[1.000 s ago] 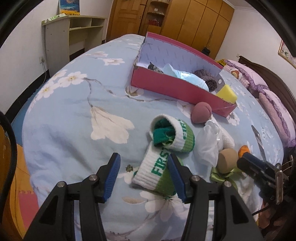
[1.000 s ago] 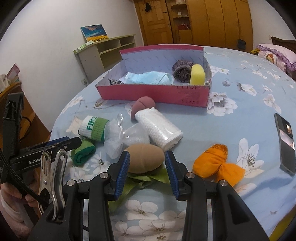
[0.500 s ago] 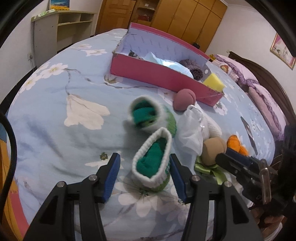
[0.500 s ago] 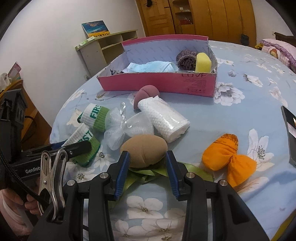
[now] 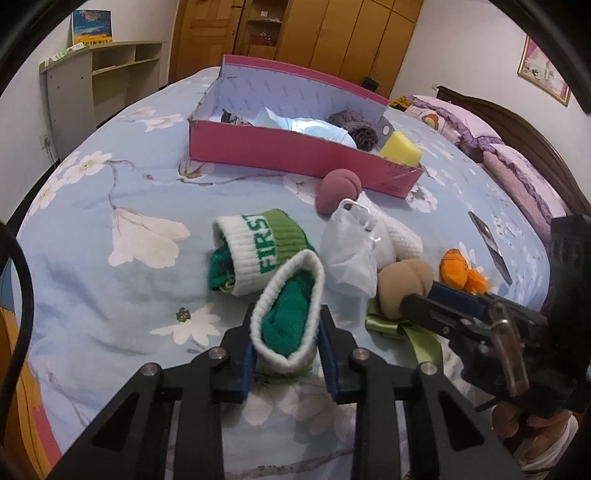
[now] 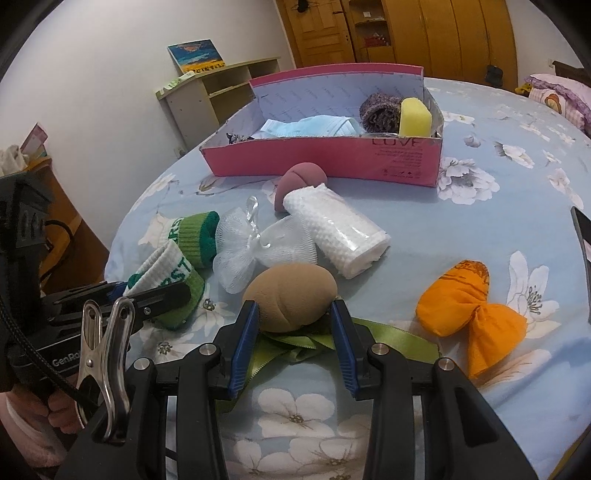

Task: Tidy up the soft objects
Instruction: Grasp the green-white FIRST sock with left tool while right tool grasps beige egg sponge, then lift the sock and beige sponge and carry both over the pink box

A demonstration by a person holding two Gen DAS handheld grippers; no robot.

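1. Bed [image 5: 110,192] carries the soft things, near a pink box [image 5: 280,151] farther back.
2. Left hand-held gripper [image 5: 286,347] is closing, blue pads pressing a green-and-white sock [image 5: 288,317] at the near edge.
3. Right hand-held gripper [image 6: 295,328] brackets a tan sponge [image 6: 291,295]; whether it clamps, I cannot tell.
4. Second sock [image 5: 258,247] lies just beyond.

A home bedroom: floral-sheeted bed [image 5: 110,192], pillows [image 5: 517,173], wooden wardrobes [image 5: 332,33].
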